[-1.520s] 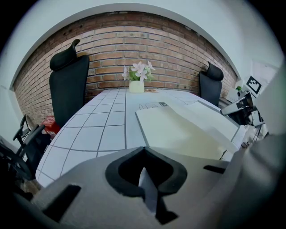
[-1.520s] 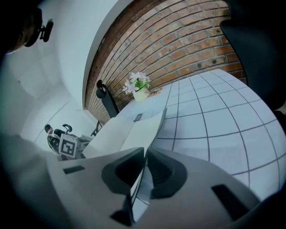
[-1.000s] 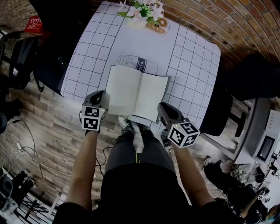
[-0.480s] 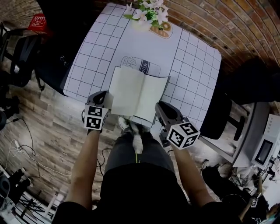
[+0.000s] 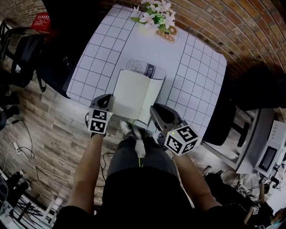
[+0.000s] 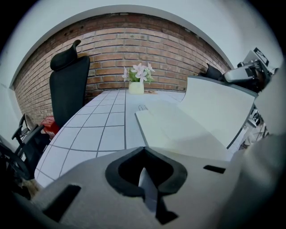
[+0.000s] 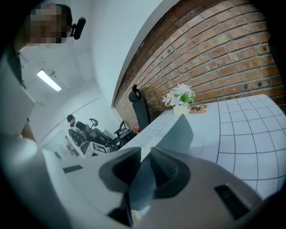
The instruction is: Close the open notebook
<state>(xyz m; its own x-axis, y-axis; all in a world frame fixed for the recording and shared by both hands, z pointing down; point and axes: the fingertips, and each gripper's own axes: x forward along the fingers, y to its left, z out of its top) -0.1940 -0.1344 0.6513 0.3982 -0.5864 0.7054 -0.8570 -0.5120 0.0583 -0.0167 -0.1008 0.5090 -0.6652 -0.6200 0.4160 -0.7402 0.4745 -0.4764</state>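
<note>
Left tongs (image 5: 109, 98): clenched on the near left edge of the notebook (image 5: 134, 93). The left gripper view shows a thin white sheet edge pinched in the closed jaws.

Right tongs (image 5: 155, 110): jaws have just been opening. The right gripper view shows the raised right half of the notebook, grey-blue on this side, standing between them. The ribbed face of one pad is exposed beside it, so the pads stand slack around the sheet and are not pressing.

Notebook: lies at the near edge of the tabletop (image 5: 199, 74), between the two tongs.
- Left half lies flat, with blank cream-white pages and no visible writing.
- Right half is tilted up off the surface and leans toward the left half. From the head view the book looks narrow and partly folded, not yet shut.
- A dark cover edge shows along the right and near borders.
- In the left gripper view the raised leaf stands as a pale slanted plane to the right of the flat page.

Tabletop: white with a black grid around a plain centre. A printed milk carton outline (image 5: 144, 68) is partly covered by the far edge of the notebook.

Far end of the tabletop: a pot of flowers (image 5: 156, 12), well apart from the notebook, against a brick wall (image 5: 232, 27).

Surroundings: a black office chair (image 6: 68, 85) at the left side, and a wood-plank floor (image 5: 49, 129) below.
</note>
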